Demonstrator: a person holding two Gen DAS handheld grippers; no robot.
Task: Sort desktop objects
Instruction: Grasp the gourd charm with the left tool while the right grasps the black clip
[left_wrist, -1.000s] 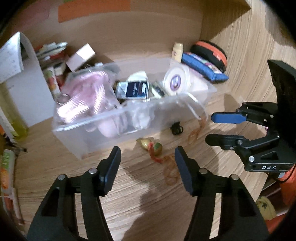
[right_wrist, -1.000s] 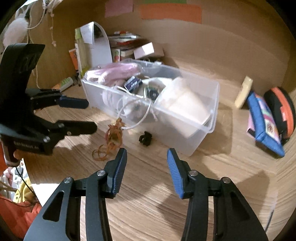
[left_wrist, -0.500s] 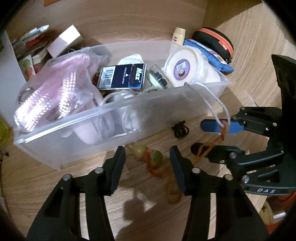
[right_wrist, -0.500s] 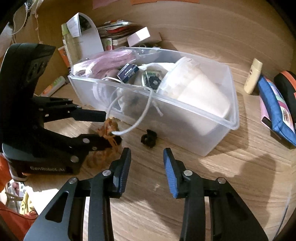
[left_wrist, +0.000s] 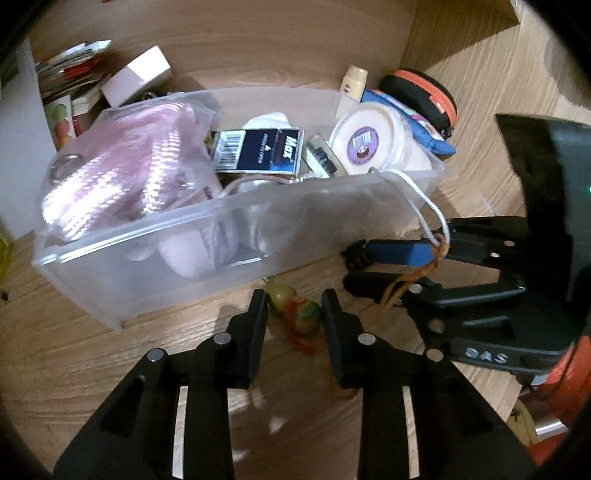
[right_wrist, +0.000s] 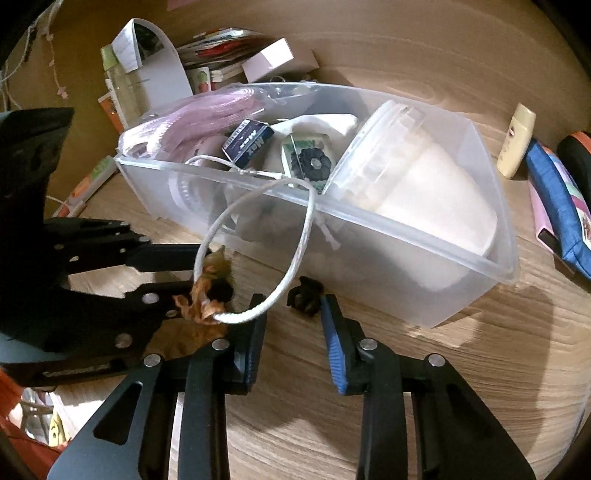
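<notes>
Two tools parted, one clear bin (left_wrist: 155, 254), two beads (left_wrist: 295, 310), perhaps.

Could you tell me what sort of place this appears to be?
Probably a home desk nook: a wooden desktop against wood walls, a clear plastic storage bin of odds and ends, and stacked booklets with a pencil case alongside.
</notes>
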